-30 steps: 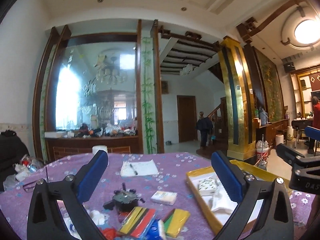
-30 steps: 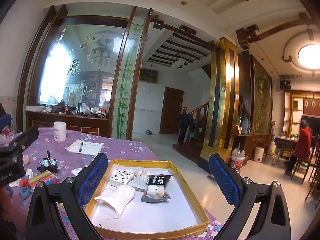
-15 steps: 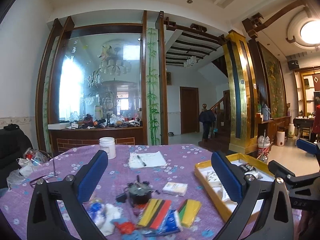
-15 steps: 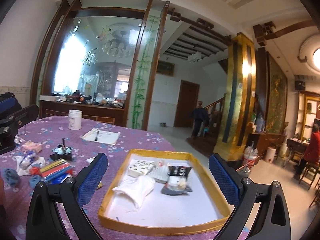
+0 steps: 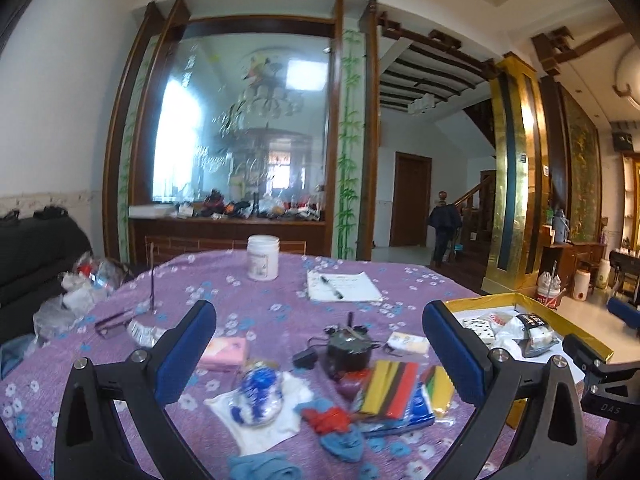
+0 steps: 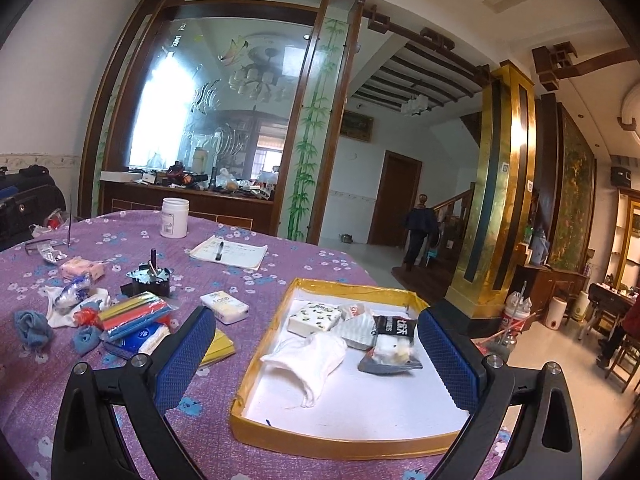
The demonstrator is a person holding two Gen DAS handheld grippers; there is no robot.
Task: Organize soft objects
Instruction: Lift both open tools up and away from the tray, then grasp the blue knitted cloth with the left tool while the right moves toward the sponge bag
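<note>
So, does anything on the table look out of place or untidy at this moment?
Yes. Socks, cloths and packets lie in a loose heap on the purple tablecloth, outside the gold-rimmed tray. One white sock lies crumpled inside the tray. Nothing looks spilled or damaged.

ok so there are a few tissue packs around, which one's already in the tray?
The white pack with the small green leaf print, at the far left of the gold-rimmed tray. The pink pack and the plain white one lie on the purple tablecloth.
</note>
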